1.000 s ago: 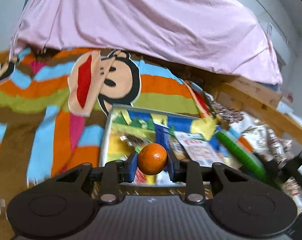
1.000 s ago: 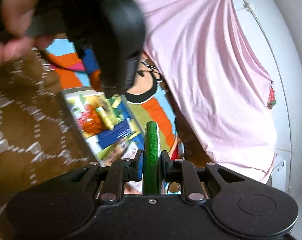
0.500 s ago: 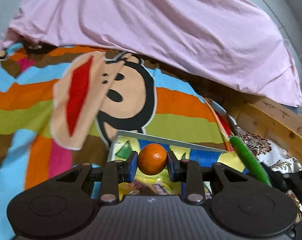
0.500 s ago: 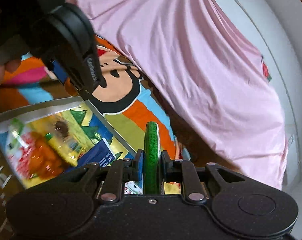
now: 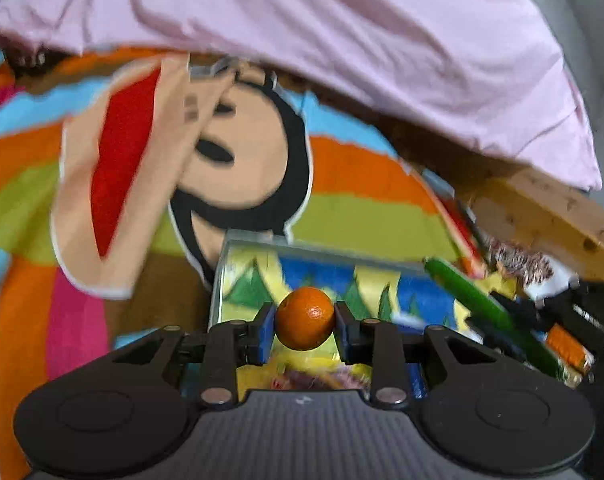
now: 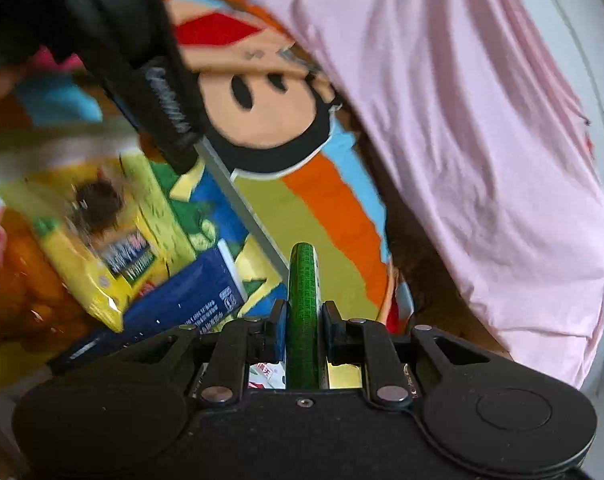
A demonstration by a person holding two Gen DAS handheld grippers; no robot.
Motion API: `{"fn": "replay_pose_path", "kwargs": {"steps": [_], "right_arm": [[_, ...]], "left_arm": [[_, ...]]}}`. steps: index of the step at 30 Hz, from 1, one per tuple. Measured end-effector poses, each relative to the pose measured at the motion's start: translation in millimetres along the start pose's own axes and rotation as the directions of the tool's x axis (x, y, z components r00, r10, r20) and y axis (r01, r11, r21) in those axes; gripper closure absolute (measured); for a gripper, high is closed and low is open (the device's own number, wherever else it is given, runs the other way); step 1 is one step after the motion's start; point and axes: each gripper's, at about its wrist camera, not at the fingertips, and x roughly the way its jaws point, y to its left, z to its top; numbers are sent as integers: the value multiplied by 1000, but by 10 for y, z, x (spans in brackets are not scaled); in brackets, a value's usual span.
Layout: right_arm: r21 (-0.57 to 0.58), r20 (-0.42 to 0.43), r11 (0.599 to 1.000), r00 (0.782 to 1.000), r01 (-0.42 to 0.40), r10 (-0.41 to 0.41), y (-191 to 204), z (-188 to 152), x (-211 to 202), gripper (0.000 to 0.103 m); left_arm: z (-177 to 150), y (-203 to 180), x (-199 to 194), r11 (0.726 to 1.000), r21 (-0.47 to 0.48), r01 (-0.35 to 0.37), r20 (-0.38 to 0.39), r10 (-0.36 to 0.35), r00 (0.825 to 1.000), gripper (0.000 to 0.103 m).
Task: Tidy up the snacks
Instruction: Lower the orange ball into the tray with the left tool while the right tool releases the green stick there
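Orange [image 5: 305, 323] pinched in left gripper [image 5: 305, 326]; right gripper [image 6: 303, 326] clamps apparently green packet [image 6: 303, 312].

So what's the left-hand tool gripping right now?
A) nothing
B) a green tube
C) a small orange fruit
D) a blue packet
C: the left gripper has its fingers pressed against both sides of a small orange fruit, held above the tray of snacks.
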Motion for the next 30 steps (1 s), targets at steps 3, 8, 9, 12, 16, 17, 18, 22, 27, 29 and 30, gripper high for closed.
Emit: {"fn": "replay_pose_path", "kwargs": {"steps": [3, 8, 9, 12, 16, 17, 18, 22, 27, 29, 30], "right_arm": [[-33, -52, 999, 999, -18, 16, 64, 40, 143, 84], [4, -120, 999, 992, -44, 44, 75, 116, 289, 84], [13, -128, 999, 990, -50, 51, 79, 125, 319, 84], [11, -135, 998, 989, -60, 61, 113, 140, 343, 85], [-2, -123, 999, 991, -50, 50, 137, 149, 340, 84], [1, -124, 999, 991, -50, 50, 132, 154, 335, 83], [6, -123, 999, 991, -48, 49, 123, 157, 340, 83], [25, -111, 999, 993, -30, 32, 82, 157, 308, 69], [109, -102, 994, 995, -6, 17, -64, 115, 166, 44], [168, -91, 986, 996, 8, 7, -175, 104, 64, 40], [194, -86, 981, 996, 12, 4, -233, 102, 10, 37]], "left_arm": [[-70, 98, 109, 999, -45, 6, -45, -8, 999, 69], [-76, 127, 97, 998, -60, 20, -48, -23, 999, 69], [-76, 130, 100, 998, -64, 24, -48, -27, 998, 69], [-81, 125, 104, 998, -62, 24, -48, -27, 998, 69], [-75, 96, 125, 998, -59, 31, -47, -34, 998, 69], [-76, 85, 126, 998, -53, 34, -47, -36, 998, 69], [-77, 70, 129, 998, -45, 33, -48, -35, 998, 69], [-72, 56, 130, 999, -36, 34, -50, -36, 998, 65], [-47, 109, 87, 994, -87, 61, -31, -64, 997, 39], [-46, 130, 55, 990, -108, 86, -4, -87, 996, 36], [-47, 132, 27, 989, -111, 98, 16, -97, 995, 32]]}}
